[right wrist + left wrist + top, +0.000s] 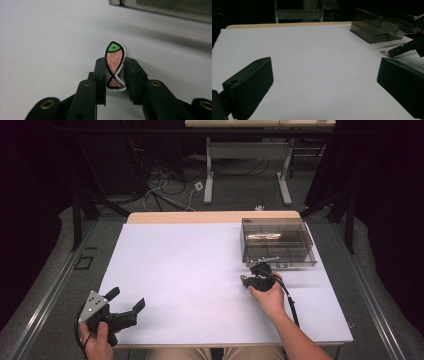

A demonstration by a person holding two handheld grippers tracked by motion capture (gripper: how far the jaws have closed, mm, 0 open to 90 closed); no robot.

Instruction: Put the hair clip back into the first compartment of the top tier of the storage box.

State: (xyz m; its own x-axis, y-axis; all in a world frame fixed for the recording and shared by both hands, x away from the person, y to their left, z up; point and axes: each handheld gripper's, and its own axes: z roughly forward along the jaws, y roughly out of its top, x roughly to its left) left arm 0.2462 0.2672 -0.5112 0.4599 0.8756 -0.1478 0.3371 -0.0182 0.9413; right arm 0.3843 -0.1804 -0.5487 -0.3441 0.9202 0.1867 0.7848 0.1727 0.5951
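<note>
A small flat fish-shaped piece [115, 60], pink with a green head and black outline, lies on the white table top [190, 270]. My right gripper [115, 75] reaches down to the table with a jaw on either side of the fish, and both pads seem to touch its edges. In the high view the right gripper [252, 276] sits just in front of a smoky clear box [277, 242]. My left gripper [126, 299] rests at the table's near left corner, open with nothing between its jaws. From the left gripper [324, 75] view, the fish [384, 52] peeks out at the right gripper's tip.
The clear box [374, 27] stands at the far right of the table, with a shiny item inside. Its front edge [162, 7] is just beyond the fish. A cable trails from the right gripper along the forearm. Table legs and cables lie on the floor beyond.
</note>
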